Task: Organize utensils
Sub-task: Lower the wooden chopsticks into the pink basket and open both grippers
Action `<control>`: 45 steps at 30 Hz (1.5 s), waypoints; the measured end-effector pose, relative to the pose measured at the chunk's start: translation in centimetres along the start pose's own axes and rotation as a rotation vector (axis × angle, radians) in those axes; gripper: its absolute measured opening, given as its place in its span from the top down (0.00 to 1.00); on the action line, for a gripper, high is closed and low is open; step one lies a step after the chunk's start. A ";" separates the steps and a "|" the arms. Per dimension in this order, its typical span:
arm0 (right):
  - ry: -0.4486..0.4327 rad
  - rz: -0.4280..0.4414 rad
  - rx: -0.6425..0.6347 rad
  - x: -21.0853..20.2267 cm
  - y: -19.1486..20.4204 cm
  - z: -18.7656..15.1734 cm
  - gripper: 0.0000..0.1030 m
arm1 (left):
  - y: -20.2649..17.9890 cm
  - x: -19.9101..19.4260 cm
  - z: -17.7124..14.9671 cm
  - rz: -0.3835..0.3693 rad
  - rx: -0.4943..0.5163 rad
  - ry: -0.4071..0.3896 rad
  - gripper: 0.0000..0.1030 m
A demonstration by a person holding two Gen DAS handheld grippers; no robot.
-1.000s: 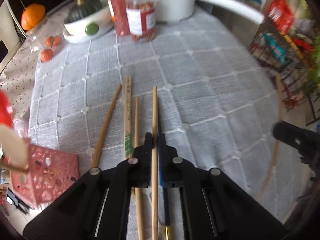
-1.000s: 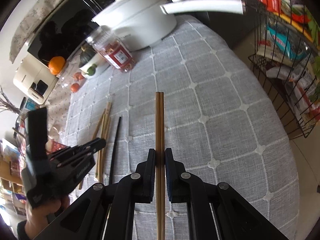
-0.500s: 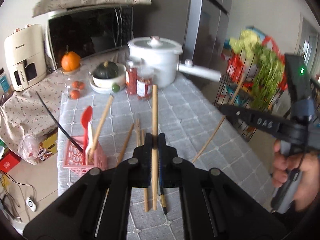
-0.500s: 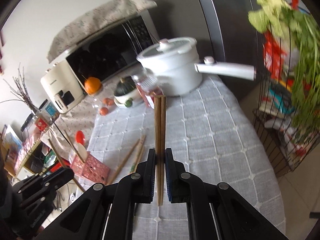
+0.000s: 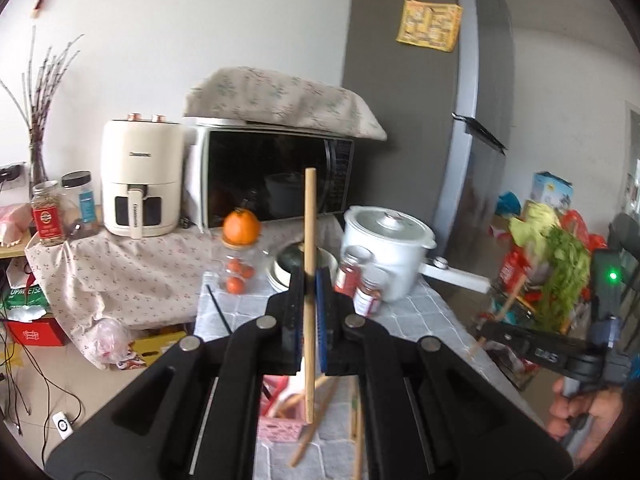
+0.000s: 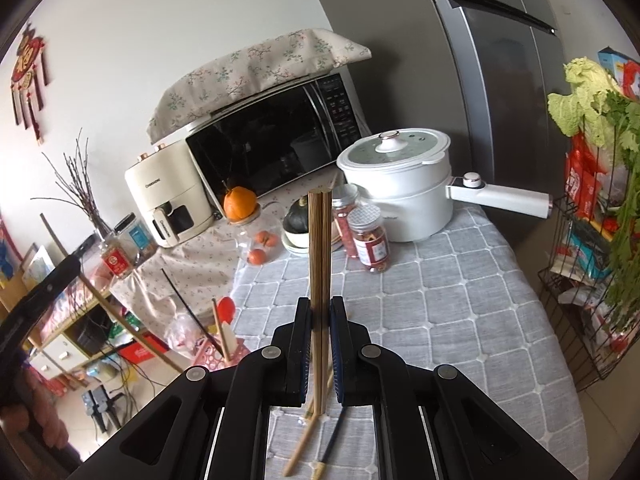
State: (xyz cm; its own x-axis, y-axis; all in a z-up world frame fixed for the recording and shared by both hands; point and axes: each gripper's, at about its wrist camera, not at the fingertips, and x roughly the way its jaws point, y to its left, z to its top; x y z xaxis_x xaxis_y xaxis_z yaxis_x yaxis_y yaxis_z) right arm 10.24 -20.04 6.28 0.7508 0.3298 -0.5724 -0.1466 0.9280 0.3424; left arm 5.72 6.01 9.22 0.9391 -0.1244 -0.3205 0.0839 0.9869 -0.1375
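My left gripper [image 5: 309, 284] is shut on one light wooden chopstick [image 5: 309, 240], held upright above the table. My right gripper [image 6: 320, 312] is shut on a pair of brown chopsticks [image 6: 320, 248], also upright. A pink utensil basket [image 6: 210, 358] stands at the table's left edge with a red spatula [image 6: 226, 309] and a black chopstick [image 6: 188, 307] in it; in the left wrist view the basket [image 5: 278, 426] lies below my fingers. Loose chopsticks [image 6: 306, 438] lie on the grey cloth under the right gripper. The right gripper also shows in the left wrist view [image 5: 480, 330], at the right.
A white pot with a long handle [image 6: 404, 184], two red jars [image 6: 370, 240], a bowl with a squash [image 6: 296, 224] and a jar topped by an orange [image 6: 240, 204] stand at the table's back. A wire rack of groceries [image 6: 592, 248] is on the right.
Both grippers have risen from the table and tilted up, each carrying its chopsticks. The views now face the back wall, not the cloth.
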 end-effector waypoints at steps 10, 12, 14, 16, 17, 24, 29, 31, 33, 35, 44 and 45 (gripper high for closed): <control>0.010 0.035 -0.033 0.5 2.4 -1.1 0.91 | 1.6 5.0 -3.5 0.095 0.085 0.052 0.94; 0.006 0.045 -0.043 0.5 2.7 -1.2 0.91 | 1.9 5.9 -4.1 0.091 0.091 0.084 0.94; 0.002 0.057 -0.051 0.5 3.2 -1.3 0.91 | 2.3 6.9 -4.7 0.072 0.075 0.128 0.94; 0.001 0.069 -0.059 0.5 3.5 -1.4 0.91 | 2.8 7.6 -5.2 0.066 0.055 0.172 0.93; 0.000 0.074 -0.062 0.5 3.8 -1.5 0.91 | 3.0 7.9 -5.4 0.069 0.043 0.193 0.92; -0.025 0.115 -0.075 0.7 5.9 -1.6 0.91 | 4.3 6.3 -4.9 0.085 -0.025 0.252 0.58; -0.077 0.152 -0.099 1.0 8.4 -1.4 0.91 | 6.0 4.6 -5.5 0.104 -0.072 0.315 0.47; -0.100 0.165 -0.110 1.3 9.5 -1.3 0.91 | 6.6 4.3 -5.9 0.103 -0.086 0.341 0.47; -0.122 0.169 -0.122 1.7 10.4 -1.3 0.91 | 7.2 4.2 -6.3 0.105 -0.095 0.364 0.47; -0.145 0.165 -0.140 2.3 11.5 -1.5 0.91 | 7.6 4.1 -6.7 0.104 -0.095 0.383 0.47; -0.105 0.113 -0.219 6.2 14.1 -3.1 0.91 | 8.5 4.2 -7.5 0.093 -0.123 0.443 0.46; -0.095 0.109 -0.221 6.6 14.1 -3.3 0.91 | 8.5 4.3 -7.5 0.091 -0.125 0.447 0.45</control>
State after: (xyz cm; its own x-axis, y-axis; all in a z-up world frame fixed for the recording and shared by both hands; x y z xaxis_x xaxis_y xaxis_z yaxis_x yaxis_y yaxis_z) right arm 10.95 -4.19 4.86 0.7783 0.4221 -0.4648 -0.3596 0.9065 0.2210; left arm 7.93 13.11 -0.38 0.7029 -0.0967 -0.7047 -0.0590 0.9794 -0.1932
